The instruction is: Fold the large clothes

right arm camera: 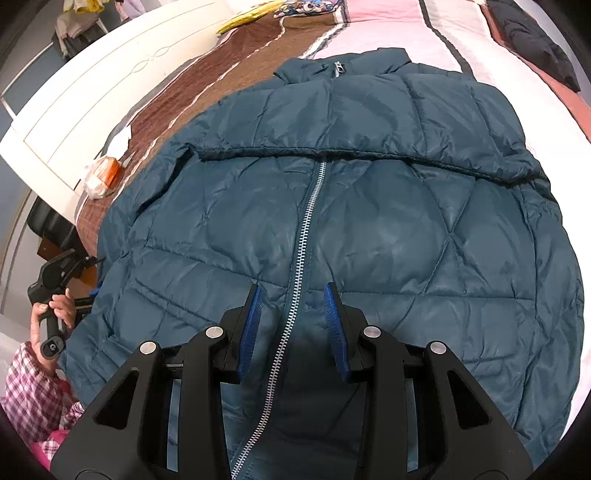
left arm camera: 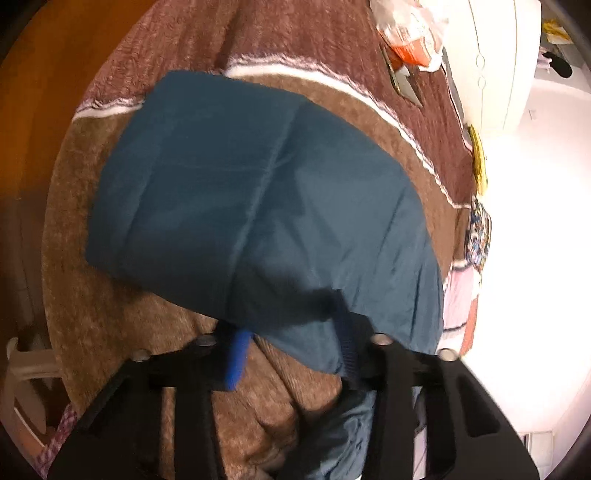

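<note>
Holding the teal puffer jacket flat on the bed, my right tool straddles the zipper near the hem, its pads narrowly apart and pressing down on the padding. My left tool has pinched a fold at the jacket's side edge. It looks light, puffy and slick, so it should spring back and slide; seams and hem would grip best. I can read no brand or writing anywhere.

Left view dim and blurred, perhaps motion (blown-out right side); right view sharp.
</note>
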Action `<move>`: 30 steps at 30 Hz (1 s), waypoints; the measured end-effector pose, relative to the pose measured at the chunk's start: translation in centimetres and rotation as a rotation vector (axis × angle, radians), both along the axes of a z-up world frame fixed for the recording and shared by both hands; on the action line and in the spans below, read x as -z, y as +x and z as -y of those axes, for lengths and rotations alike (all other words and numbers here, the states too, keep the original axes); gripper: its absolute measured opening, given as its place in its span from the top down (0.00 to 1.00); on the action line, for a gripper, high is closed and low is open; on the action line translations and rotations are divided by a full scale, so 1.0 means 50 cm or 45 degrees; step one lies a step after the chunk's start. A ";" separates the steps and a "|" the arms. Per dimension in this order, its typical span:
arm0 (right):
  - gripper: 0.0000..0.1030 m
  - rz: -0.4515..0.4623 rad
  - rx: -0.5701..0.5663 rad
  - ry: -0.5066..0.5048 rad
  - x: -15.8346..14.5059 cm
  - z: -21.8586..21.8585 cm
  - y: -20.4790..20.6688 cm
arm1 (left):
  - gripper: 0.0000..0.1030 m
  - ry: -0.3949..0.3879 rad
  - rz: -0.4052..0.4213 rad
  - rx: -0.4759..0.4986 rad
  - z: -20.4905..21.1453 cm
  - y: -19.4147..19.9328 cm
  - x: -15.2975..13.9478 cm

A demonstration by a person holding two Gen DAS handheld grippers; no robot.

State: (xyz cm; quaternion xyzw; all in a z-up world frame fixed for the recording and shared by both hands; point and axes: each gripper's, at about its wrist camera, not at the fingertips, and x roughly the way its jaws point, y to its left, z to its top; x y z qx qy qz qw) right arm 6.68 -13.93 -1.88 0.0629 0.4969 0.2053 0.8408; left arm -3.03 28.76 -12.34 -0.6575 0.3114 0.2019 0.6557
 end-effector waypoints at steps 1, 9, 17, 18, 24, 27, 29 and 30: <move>0.66 0.004 0.001 -0.002 -0.001 0.002 -0.001 | 0.78 0.029 -0.011 -0.001 -0.004 0.002 -0.004; 0.66 0.008 0.019 0.031 -0.004 0.023 0.002 | 0.96 0.594 -0.010 0.114 0.014 0.028 -0.169; 0.66 0.043 0.067 0.070 -0.018 0.067 0.002 | 0.96 1.205 0.228 0.334 0.147 0.089 -0.405; 0.66 0.048 0.081 0.077 -0.021 0.077 0.003 | 0.96 1.257 0.278 0.374 0.171 0.102 -0.434; 0.66 0.101 0.197 0.101 -0.043 0.159 0.010 | 0.96 1.393 0.545 0.656 0.332 0.177 -0.538; 0.66 0.133 0.285 0.118 -0.056 0.218 0.016 | 0.96 1.407 0.638 0.840 0.428 0.214 -0.549; 0.66 0.145 0.358 0.136 -0.063 0.262 0.020 | 0.96 1.409 0.681 0.981 0.504 0.241 -0.540; 0.66 0.147 0.387 0.146 -0.064 0.281 0.021 | 0.96 1.411 0.694 1.057 0.541 0.255 -0.528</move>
